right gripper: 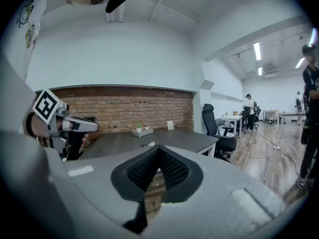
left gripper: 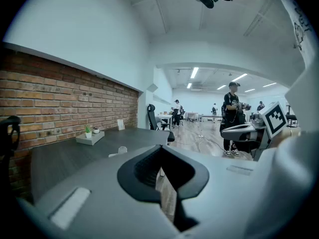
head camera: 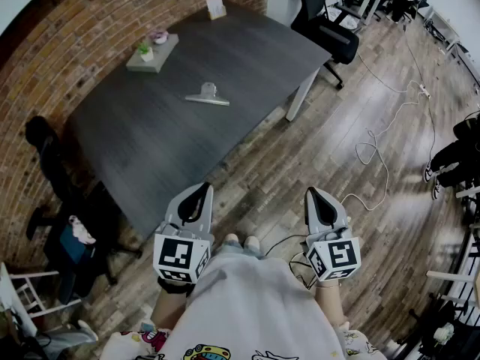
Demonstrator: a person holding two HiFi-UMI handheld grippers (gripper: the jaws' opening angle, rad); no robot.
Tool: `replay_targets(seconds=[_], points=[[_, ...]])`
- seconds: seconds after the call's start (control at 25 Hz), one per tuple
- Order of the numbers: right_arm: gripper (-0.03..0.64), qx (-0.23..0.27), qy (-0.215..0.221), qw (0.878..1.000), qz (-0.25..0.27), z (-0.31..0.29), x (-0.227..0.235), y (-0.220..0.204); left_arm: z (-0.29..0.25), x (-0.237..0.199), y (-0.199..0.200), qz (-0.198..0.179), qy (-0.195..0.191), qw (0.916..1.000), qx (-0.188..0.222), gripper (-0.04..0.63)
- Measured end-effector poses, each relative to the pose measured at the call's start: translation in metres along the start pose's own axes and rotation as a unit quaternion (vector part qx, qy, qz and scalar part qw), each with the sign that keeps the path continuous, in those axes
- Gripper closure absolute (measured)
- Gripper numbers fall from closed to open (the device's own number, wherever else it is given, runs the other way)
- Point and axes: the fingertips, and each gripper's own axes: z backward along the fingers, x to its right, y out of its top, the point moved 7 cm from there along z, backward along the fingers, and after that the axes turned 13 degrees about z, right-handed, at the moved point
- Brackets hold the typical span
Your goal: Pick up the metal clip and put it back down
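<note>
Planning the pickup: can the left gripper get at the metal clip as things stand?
Probably not yet. The left gripper is shut and held by the person's body, off the table; the metal clip lies mid-table. Nothing blocks the way.

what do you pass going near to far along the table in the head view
metal clip → grey tray → small card stand

Wears a pale shirt with colourful cartoon prints, light shoes; has grey, black-padded left claw and right claw, each bearing black-and-white square markers.
</note>
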Motion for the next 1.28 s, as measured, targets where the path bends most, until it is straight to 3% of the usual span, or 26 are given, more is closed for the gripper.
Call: replay_targets(seconds=[0.2,0.68,0.96,1.28], points=[[0.613,0.008,-0.001,1.000,0.000,0.007,0.008,-0.003,0.003,0.006,-0.004,0.005,0.009,0.9999,0.006,0.587],[0.471,0.005,0.022,1.000,-0.019,0.007,0.022,-0.014,-0.007,0.011,-0.009,0.017,0.015,0.9997,0.002,0.518],[0.451,-0.003,0.026,0.999,-0.025,-0.038,0.042,-0.013,-0.049,-0.011,-0.001,0.030,0.013,0.9995,0.003,0.484],[0.408,-0.004,0.032,0.999,-0.023,-0.131,0.080,0.008,-0.128,-0.058,0.033,0.038,0.014,0.9992,-0.004,0.446]])
